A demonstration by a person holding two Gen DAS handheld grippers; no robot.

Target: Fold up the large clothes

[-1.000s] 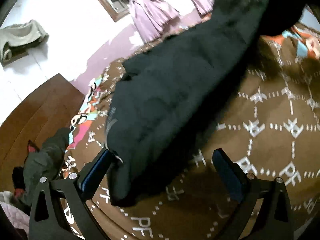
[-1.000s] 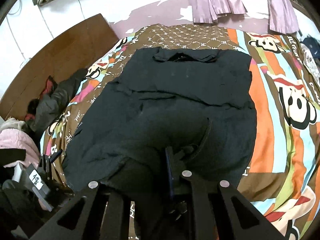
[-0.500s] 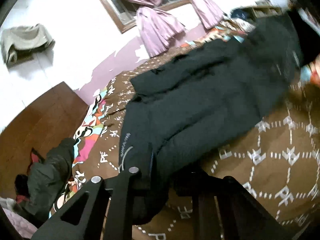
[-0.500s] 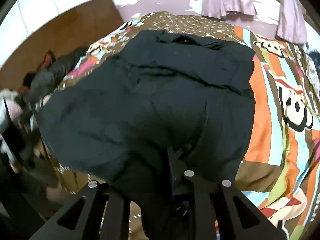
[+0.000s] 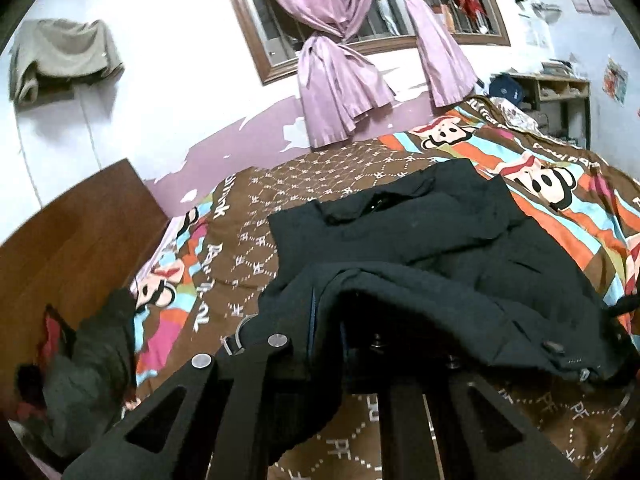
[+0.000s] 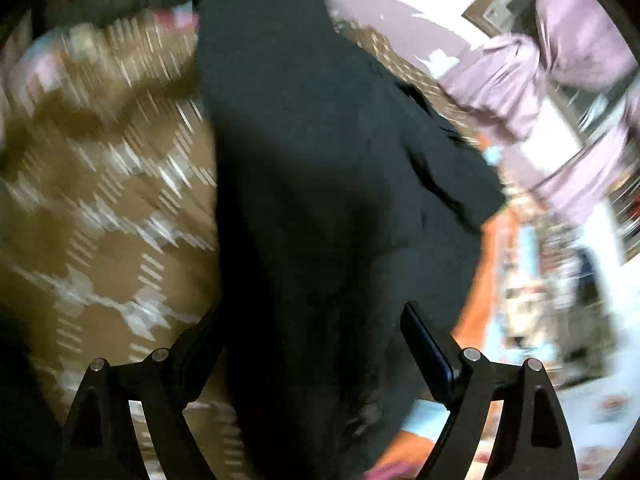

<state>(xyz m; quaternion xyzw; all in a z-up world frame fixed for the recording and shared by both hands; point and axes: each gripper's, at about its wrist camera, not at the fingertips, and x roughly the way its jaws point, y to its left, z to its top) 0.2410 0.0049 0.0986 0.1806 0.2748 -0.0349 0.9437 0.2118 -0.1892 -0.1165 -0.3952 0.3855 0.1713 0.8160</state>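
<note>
A large black jacket lies spread on the bed, collar toward the window. My left gripper is shut on the jacket's near left hem and holds it lifted, so the hem folds over toward the body. In the right wrist view the picture is blurred by motion. My right gripper is open, its fingers standing wide on either side of the black jacket, which passes between them.
The bed has a brown patterned and striped cartoon cover. A dark grey garment lies at the bed's left edge by the wooden headboard. Pink curtains hang at the window behind. A shelf unit stands at far right.
My left gripper closed on the jacket's hem and lifted it. My right gripper opened, let go of the jacket and swung sharply.
</note>
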